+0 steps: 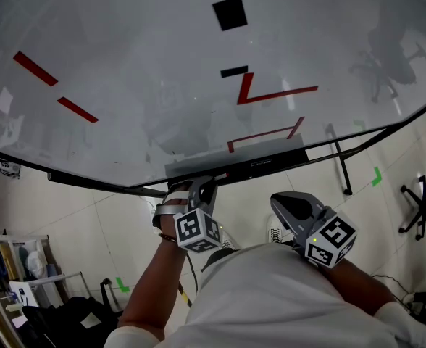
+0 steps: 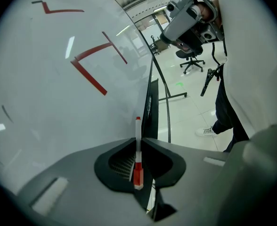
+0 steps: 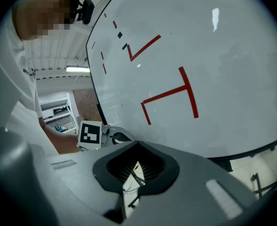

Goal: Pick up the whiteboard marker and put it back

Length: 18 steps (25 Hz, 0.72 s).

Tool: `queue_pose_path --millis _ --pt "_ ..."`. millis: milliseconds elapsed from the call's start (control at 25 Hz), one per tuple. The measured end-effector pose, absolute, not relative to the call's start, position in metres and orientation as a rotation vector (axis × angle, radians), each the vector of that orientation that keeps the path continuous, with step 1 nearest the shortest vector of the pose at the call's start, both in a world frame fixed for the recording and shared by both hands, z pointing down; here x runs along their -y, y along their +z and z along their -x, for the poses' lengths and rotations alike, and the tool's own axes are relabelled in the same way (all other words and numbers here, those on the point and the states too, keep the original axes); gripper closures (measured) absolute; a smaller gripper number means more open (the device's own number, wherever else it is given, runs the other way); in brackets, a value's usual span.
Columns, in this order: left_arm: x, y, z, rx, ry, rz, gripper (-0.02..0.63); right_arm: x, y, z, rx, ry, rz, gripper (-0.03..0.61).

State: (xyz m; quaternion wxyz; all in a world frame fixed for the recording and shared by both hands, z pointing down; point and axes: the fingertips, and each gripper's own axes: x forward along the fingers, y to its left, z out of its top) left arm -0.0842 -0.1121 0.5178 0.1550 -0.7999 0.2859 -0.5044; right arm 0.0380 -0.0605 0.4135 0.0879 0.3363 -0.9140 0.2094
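A thin whiteboard marker (image 2: 137,171), white with red ends, stands upright between the jaws of my left gripper (image 2: 138,140), which is shut on it. In the head view the left gripper (image 1: 201,191) sits right at the grey tray (image 1: 260,154) along the bottom edge of the whiteboard (image 1: 162,64); the marker itself is hidden there. My right gripper (image 1: 289,203) hangs lower and to the right, away from the tray. Its jaws (image 3: 137,142) are shut with nothing in them. Red lines and black squares mark the whiteboard (image 3: 214,69).
The whiteboard's black stand leg (image 1: 340,167) reaches onto the tiled floor at right. An office chair (image 1: 422,209) stands at far right. Shelves and dark bags (image 1: 24,288) crowd the lower left. My own body fills the bottom of the head view.
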Motion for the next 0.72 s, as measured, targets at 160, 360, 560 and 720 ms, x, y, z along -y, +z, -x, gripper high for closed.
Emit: queue_pose_path --millis 160,360,560,720 --pt "0.113 0.529 0.084 -0.749 -1.492 2.248 0.56 0.059 0.415 -0.04 2.718 0.63 -1.009 0.577" --pt "0.119 0.539 0.083 -0.713 -1.522 2.218 0.558 0.059 0.418 -0.042 2.715 0.643 -1.019 0.577" --pt "0.123 0.549 0.08 -0.678 -1.553 2.19 0.558 0.057 0.419 -0.043 2.714 0.652 -1.024 0.577" --pt "0.128 0.558 0.078 -0.666 -1.57 2.185 0.558 0.057 0.417 -0.043 2.715 0.646 -1.026 0.577"
